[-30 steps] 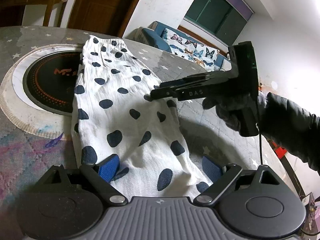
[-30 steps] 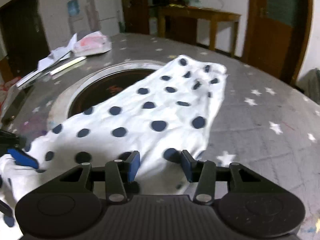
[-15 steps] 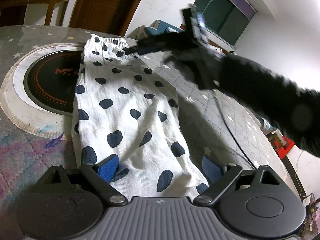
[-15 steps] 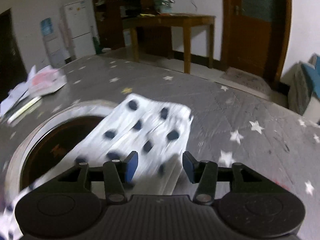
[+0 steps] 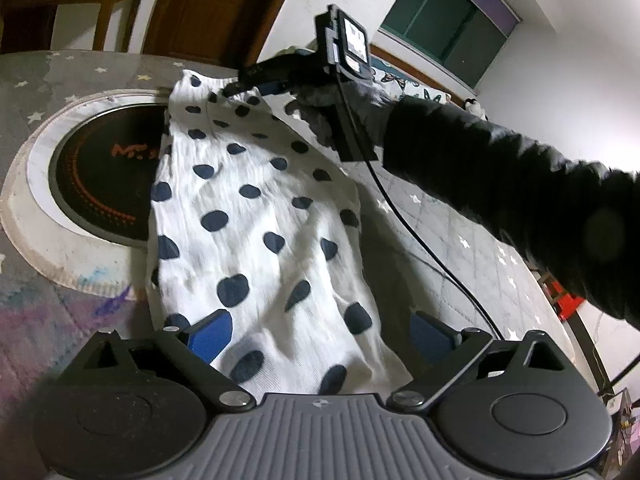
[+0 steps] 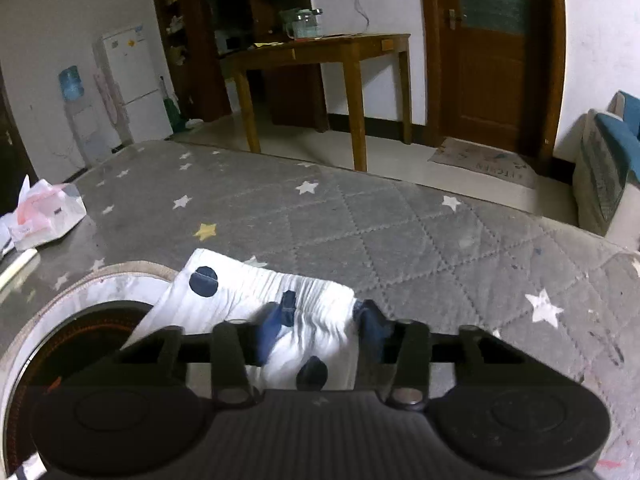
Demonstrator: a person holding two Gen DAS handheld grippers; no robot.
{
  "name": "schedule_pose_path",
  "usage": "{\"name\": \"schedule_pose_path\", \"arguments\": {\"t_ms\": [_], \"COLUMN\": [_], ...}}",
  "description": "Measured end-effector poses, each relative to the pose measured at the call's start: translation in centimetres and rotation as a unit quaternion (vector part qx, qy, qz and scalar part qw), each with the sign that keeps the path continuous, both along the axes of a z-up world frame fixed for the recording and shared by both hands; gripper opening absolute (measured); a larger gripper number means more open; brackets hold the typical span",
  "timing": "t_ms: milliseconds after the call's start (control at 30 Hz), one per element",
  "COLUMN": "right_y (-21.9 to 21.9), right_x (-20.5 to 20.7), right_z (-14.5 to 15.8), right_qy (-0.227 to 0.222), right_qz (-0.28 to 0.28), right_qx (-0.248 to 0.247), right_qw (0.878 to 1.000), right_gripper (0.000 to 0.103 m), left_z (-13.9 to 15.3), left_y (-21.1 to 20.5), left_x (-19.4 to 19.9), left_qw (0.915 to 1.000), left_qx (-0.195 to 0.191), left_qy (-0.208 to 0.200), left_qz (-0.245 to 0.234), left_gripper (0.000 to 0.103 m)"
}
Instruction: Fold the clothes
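A white garment with navy dots (image 5: 256,216) lies lengthwise on the grey star-patterned table cover (image 5: 460,216). Its near end runs between the blue pads of my left gripper (image 5: 320,334), which is open and low over the cloth. At the far end, a gloved hand in a black sleeve holds my right gripper (image 5: 240,86) down at the gathered waistband. In the right wrist view the waistband (image 6: 248,284) sits between the fingers of the right gripper (image 6: 324,326), which stands open. Whether the pads touch the cloth is unclear.
A round black hotplate (image 5: 100,184) with a pale ring is sunk in the table left of the garment, partly under it. The right gripper's cable (image 5: 420,240) trails over the cover. A plastic bag (image 6: 44,216) lies far left. A wooden table (image 6: 320,52) and a sofa (image 6: 612,160) stand beyond.
The right gripper has travelled from the garment's middle edge up to its far waistband end and lowered there. The left gripper and the near end have stayed put.
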State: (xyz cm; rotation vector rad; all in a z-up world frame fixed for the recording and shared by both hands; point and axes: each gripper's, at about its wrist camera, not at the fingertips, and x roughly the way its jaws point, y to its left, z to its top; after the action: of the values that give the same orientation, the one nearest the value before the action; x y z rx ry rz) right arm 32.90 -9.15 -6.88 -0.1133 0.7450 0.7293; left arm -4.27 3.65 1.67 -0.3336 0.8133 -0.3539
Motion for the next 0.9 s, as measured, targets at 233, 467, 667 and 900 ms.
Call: {"name": "schedule_pose_path", "arguments": {"t_ms": [233, 467, 667, 900], "right_y": [-0.3, 0.0, -0.5, -2.0], "right_x": [0.0, -0.4, -1.9, -5.2], "right_z": [-0.1, 0.2, 1.3, 4.1], "right_qy": [0.004, -0.002, -0.002, -0.009], "right_qz": [-0.012, -0.015, -0.004, 0.013], "right_qx": [0.01, 0.004, 0.028, 0.064], "right_qw": [1.0, 1.0, 1.0, 0.998], "right_gripper": [0.043, 0.035, 0.016, 0.016], "left_z": [0.2, 0.7, 0.3, 0.3], "left_y": [0.3, 0.8, 1.2, 1.7], "left_x": [0.1, 0.5, 1.2, 1.4], "left_qw": [0.9999, 0.9997, 0.9992, 0.9991], "left_qx": [0.006, 0.011, 0.017, 0.014], "left_qy": [0.004, 0.002, 0.01, 0.012], "left_qz": [0.01, 0.023, 0.034, 0.037], "left_gripper": [0.098, 0.098, 0.098, 0.098]}}
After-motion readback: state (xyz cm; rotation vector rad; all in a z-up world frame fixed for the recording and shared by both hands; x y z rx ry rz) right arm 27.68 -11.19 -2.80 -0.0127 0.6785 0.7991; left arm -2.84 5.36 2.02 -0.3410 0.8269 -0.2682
